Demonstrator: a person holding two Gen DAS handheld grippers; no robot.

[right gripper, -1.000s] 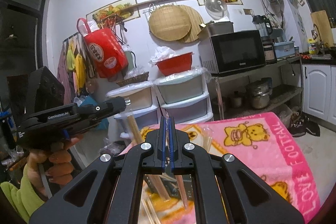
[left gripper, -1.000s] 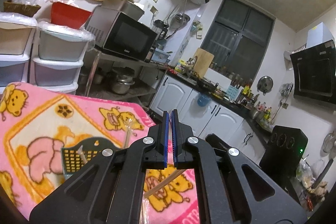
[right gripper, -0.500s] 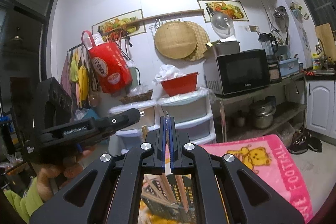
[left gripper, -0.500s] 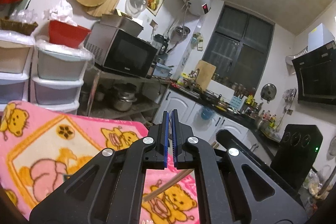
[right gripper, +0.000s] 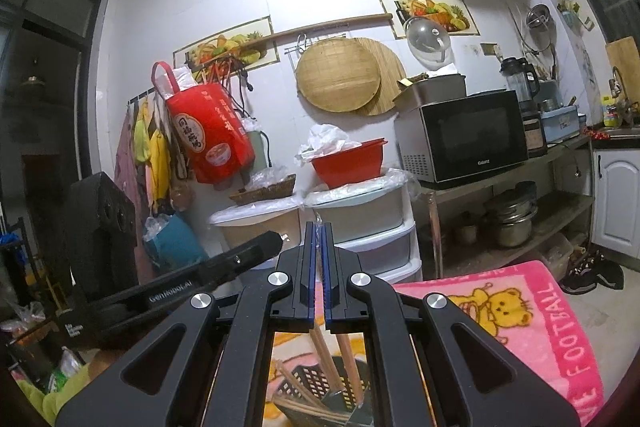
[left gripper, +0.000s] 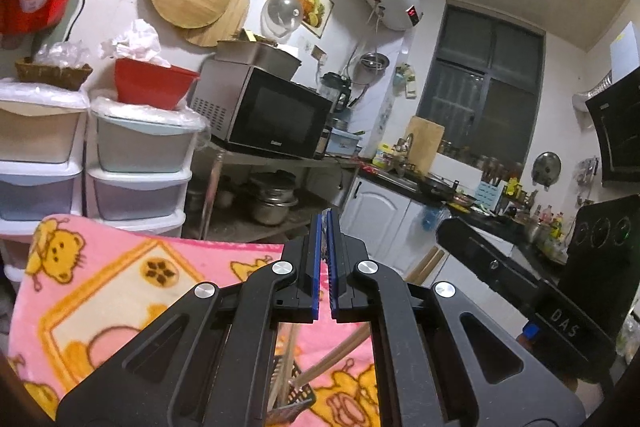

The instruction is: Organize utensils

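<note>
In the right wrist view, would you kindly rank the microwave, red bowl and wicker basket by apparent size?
1. microwave
2. red bowl
3. wicker basket, slightly smaller than the bowl
All stand about equally far from the camera.

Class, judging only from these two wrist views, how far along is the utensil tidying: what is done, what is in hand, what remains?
Done: several chopsticks stand in the dark slotted basket on the pink blanket. In hand: the right gripper is shut on a thin clear item, too slight to identify; the left gripper is shut, nothing visibly held. Left: stowing that item; other loose utensils cannot be seen.

Chopsticks (right gripper: 325, 355) in basket (right gripper: 316, 391) on blanket (right gripper: 520, 311)
</note>
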